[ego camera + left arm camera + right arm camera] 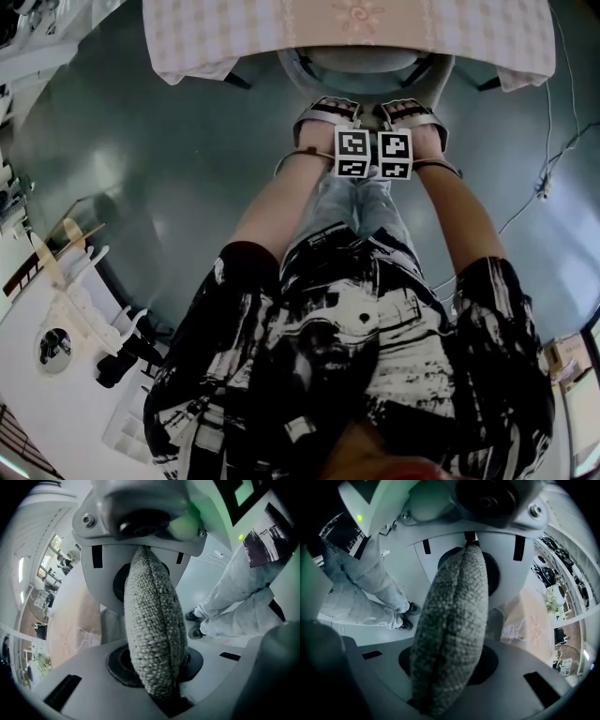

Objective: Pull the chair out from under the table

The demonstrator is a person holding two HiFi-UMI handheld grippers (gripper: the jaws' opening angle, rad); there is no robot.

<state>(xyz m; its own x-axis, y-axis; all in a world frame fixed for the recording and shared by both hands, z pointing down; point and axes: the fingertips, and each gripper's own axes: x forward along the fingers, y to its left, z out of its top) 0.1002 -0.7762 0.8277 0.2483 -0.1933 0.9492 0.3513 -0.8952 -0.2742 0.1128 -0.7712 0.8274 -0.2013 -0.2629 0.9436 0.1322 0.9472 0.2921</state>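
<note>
My left tongs (151, 620) are clamped on the woven rim (149, 677) of the chair's back, the padded edge squeezed between the two jaws. My right tongs (454, 630) bite the same rim just beside them, equally tight. The chair (361, 64) sits tucked in at the near side of the bench (234, 42), its seat mostly under the checked cloth (450, 33) and only its back clear of the bench edge.

I judge the grasp done and the pull itself not yet begun. The next move calls for drawing both tongs straight back from the bench together, level and at one pace, so the chair slides over the floor (141, 169) without twisting or tipping. I must keep both grips firm, since the soft rim could slip out.
</note>
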